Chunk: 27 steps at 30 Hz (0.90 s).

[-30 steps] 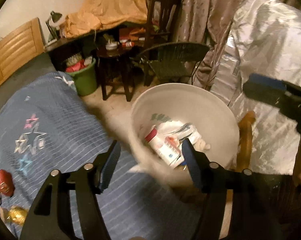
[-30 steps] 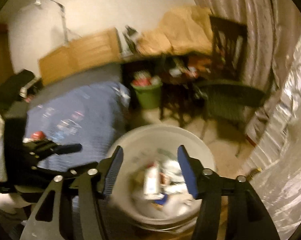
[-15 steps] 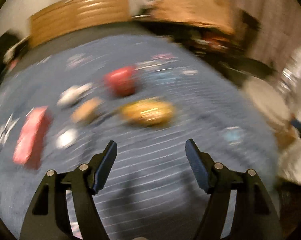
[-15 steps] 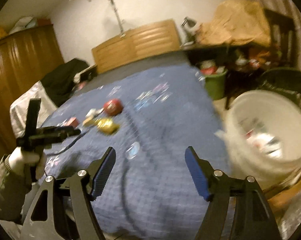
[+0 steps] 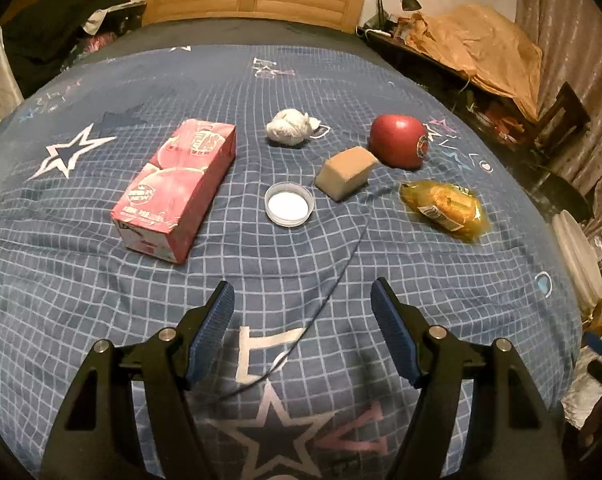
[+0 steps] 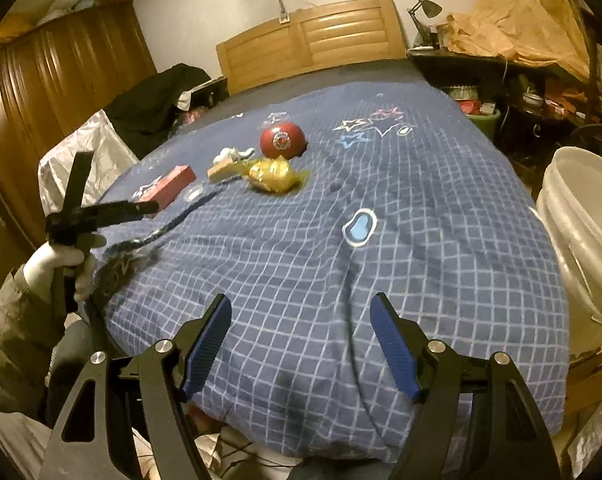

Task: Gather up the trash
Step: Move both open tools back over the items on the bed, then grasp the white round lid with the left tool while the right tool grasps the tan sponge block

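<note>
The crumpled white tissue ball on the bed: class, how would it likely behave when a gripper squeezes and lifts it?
The tissue ball looks loosely wadded, so it would probably squash between the pads. It is likely very light. Its lumpy shape and the soft quilt suggest little rolling.

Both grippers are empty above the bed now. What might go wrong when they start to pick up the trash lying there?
1. The red apple is round and lies on the soft blue blanket, so a push may roll it away.
2. The white cap lies flat and low; the fingers may pinch blanket instead.
3. The tan block lies close beside the apple, so the open left gripper may knock one while taking the other.
</note>
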{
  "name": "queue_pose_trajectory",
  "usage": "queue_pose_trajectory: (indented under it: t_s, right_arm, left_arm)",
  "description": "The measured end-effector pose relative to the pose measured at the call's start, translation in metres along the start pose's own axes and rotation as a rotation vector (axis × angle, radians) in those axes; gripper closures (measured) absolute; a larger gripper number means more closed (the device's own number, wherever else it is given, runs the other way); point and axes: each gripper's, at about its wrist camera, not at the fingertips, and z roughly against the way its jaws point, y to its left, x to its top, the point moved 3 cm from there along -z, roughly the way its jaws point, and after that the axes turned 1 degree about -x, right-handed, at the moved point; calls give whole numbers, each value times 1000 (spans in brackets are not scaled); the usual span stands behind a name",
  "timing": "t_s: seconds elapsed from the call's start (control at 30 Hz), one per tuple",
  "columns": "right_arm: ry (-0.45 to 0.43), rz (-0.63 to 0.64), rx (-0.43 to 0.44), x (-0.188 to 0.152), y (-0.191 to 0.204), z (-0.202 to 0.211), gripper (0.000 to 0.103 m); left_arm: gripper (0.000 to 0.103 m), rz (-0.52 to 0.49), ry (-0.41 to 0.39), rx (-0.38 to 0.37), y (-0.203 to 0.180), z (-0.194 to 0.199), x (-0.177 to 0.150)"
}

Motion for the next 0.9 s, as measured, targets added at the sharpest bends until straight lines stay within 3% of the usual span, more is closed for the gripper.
queue_pose_trajectory:
  t_s: [0.13,0.47,0.53,0.57,0.6,0.63,0.9]
  right_arm:
    - [17,13,-9,-12,4,-9,30]
    - [46,20,-18,-19,3,-23,30]
    - [52,20,-19,-20,2,-24,30]
    - [53,21,-19,-20,2,-25,30]
    - [54,24,-18,-20,3,-26,30]
    - [55,29,-16,-19,4,-26,30]
    - [55,86,-1,6,16,-40,31]
  left_arm:
    - [35,-6,15,10,-1,-21,17]
    - [35,-15,64,138,-2,-80,49]
    - [41,-23,65,141,-2,-85,50]
    - [47,-24,57,140,-2,-86,50]
    - [62,-27,54,130,-2,-86,49]
    - [65,-30,50,121,-2,-85,48]
    - [65,-53,30,37,0,-48,16]
